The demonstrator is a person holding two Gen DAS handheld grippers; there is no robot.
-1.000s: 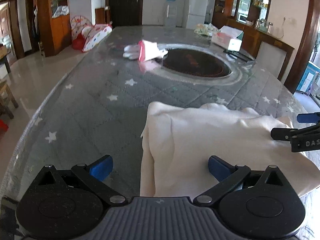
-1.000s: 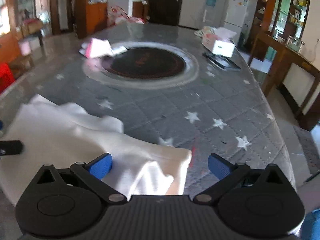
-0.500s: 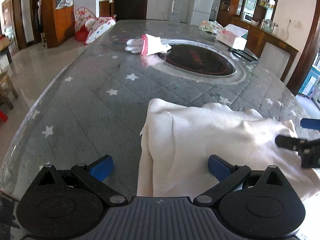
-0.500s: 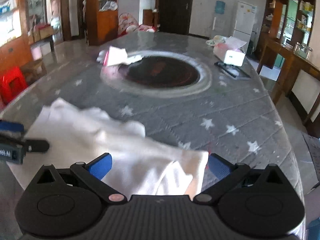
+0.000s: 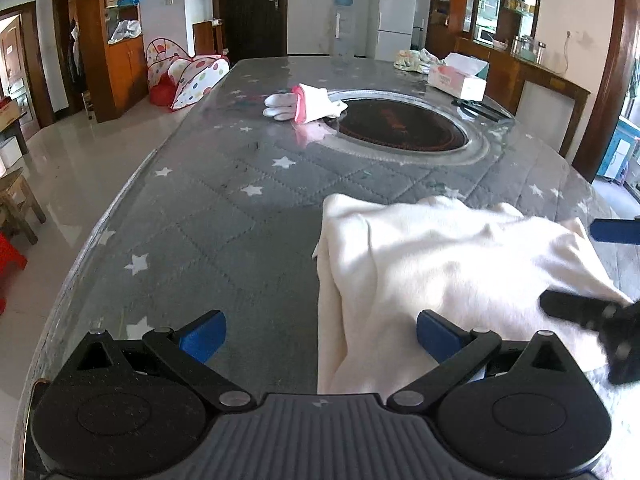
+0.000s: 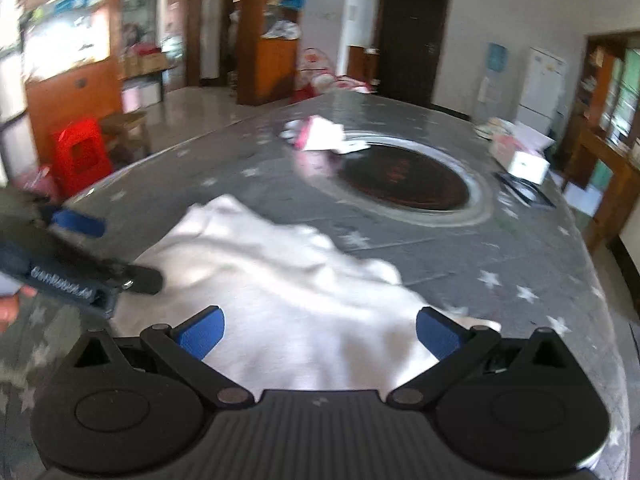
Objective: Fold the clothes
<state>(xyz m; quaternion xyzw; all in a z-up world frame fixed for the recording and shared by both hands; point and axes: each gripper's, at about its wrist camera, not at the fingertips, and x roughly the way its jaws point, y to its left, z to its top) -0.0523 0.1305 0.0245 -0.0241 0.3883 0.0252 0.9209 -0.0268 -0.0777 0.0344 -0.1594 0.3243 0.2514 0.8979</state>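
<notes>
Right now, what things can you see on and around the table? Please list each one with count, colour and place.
garment: one, cream white, near end of table, partly folded
table: one, grey quilted cover with white stars
round inset: one, dark, centre of table
gloves: white with pink cuff, count unclear, left of the inset
tissue box: one, white and pink, far right of table
fridge: one, white, back wall
water dispenser: one, blue bottle on top, beside fridge
play tent: one, dotted, on floor at left
left tongs: open, over the garment's left edge
right tongs: open, over the garment
</notes>
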